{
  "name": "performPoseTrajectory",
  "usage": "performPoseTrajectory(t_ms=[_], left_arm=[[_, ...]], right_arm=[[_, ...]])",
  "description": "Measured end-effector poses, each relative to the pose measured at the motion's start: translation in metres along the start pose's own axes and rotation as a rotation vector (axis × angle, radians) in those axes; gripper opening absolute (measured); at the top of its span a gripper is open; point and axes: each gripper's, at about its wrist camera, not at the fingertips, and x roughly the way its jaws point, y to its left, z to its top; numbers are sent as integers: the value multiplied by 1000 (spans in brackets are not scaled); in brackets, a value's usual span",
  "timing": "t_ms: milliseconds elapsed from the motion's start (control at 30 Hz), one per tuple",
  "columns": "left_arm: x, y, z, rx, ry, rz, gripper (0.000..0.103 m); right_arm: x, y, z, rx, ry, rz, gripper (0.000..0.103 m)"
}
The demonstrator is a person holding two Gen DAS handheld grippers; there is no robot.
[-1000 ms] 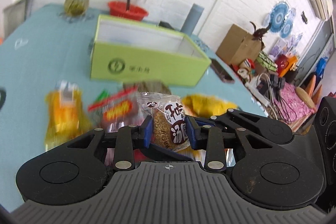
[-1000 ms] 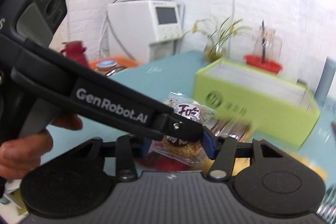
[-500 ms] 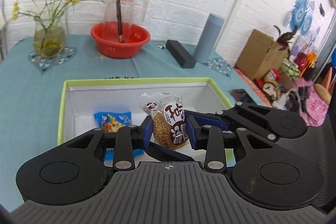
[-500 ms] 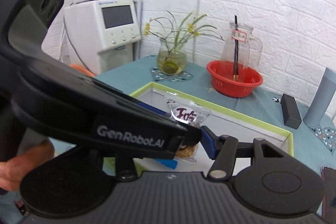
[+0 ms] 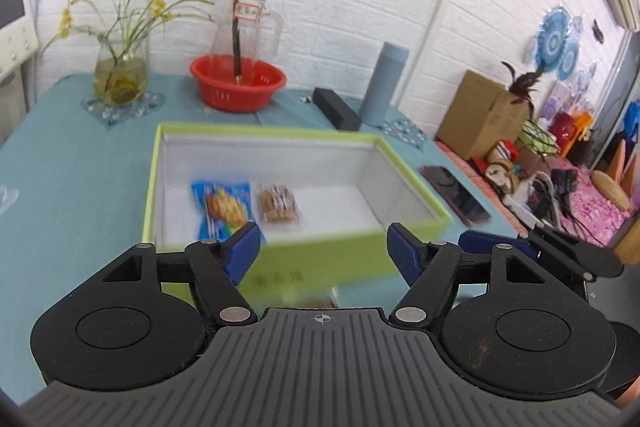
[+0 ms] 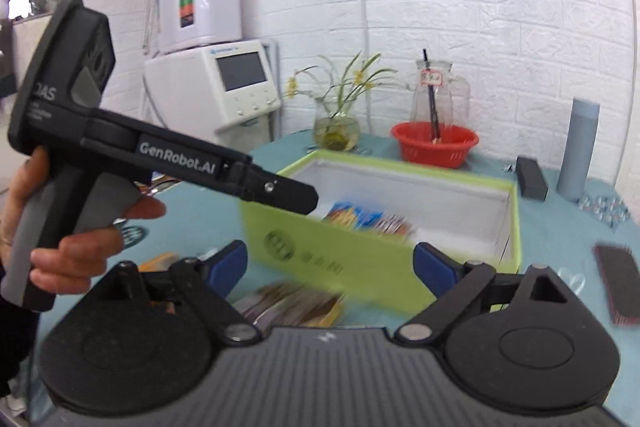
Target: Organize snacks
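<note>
A green box (image 5: pixel 344 259) with a white inside stands on the teal table. In it lie a blue snack packet (image 5: pixel 222 205) and a brown sesame snack packet (image 5: pixel 279 205). My left gripper (image 5: pixel 323 247) is open and empty, just in front of the box's near wall. My right gripper (image 6: pixel 330 261) is open and empty, before the box (image 6: pixel 332 263), whose packets (image 6: pixel 368 219) look blurred. The left gripper's body (image 6: pixel 180 163) crosses the right wrist view, held by a hand. Loose snack packets (image 6: pixel 296 305) lie on the table below the right gripper.
Behind the box stand a red basin (image 5: pixel 238 81) with a glass jug, a flower vase (image 5: pixel 120 75), a black case (image 5: pixel 336 109) and a grey-blue bottle (image 5: pixel 384 83). A phone (image 5: pixel 456 193) lies right of the box. A white appliance (image 6: pixel 224 91) stands at the table's left.
Both grippers opened and pulled back from above the box. The sesame snack packet they held between them now lies inside the box beside the blue packet.
</note>
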Motion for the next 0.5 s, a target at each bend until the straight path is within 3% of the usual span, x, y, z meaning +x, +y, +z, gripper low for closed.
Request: performPoseTrajectory(t_ms=[167, 267, 367, 500], left_arm=[[-38, 0, -64, -97, 28, 23, 56], [-55, 3, -96, -181, 61, -3, 55], [-59, 2, -116, -230, 94, -52, 53], [-50, -1, -125, -236, 132, -64, 45]], right_arm=[[-19, 39, -45, -45, 58, 56, 94], [-11, 56, -59, -106, 104, 14, 94], [-9, 67, -68, -133, 120, -19, 94], [-20, 82, -72, -117, 106, 4, 94]])
